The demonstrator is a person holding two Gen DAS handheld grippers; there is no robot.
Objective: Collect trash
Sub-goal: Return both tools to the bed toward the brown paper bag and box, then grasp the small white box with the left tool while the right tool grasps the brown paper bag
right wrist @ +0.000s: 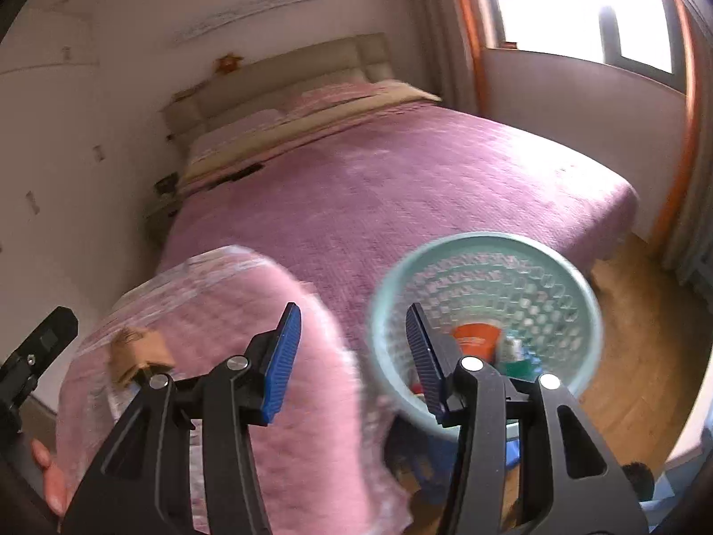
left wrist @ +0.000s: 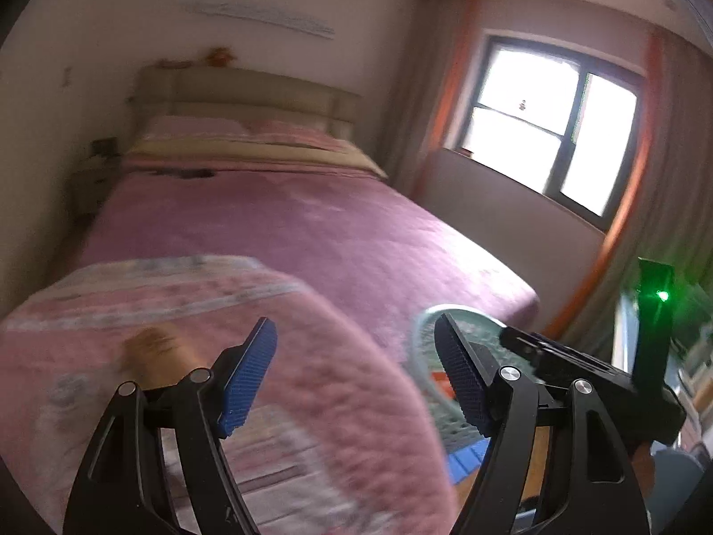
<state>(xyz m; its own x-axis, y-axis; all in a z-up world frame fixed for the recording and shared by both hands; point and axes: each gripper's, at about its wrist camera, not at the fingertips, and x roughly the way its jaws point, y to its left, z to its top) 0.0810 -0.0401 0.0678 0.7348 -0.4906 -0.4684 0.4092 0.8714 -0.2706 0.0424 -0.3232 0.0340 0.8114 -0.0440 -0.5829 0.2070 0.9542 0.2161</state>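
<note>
Beside the bed (right wrist: 445,169) — basket (right wrist: 485,240), both grippers empty.

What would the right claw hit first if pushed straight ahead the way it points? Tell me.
Probably the pink bedspread. The open, empty right claw aims between the folded pink quilt and the green mesh bin; its right finger may graze the bin rim. Blur leaves depth unclear.

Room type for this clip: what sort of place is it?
A home bedroom. A wide bed with a purple-pink quilted cover and padded headboard fills both views, and a curtained window stands beside it. A green mesh wastebasket sits by the bed's foot.
</note>
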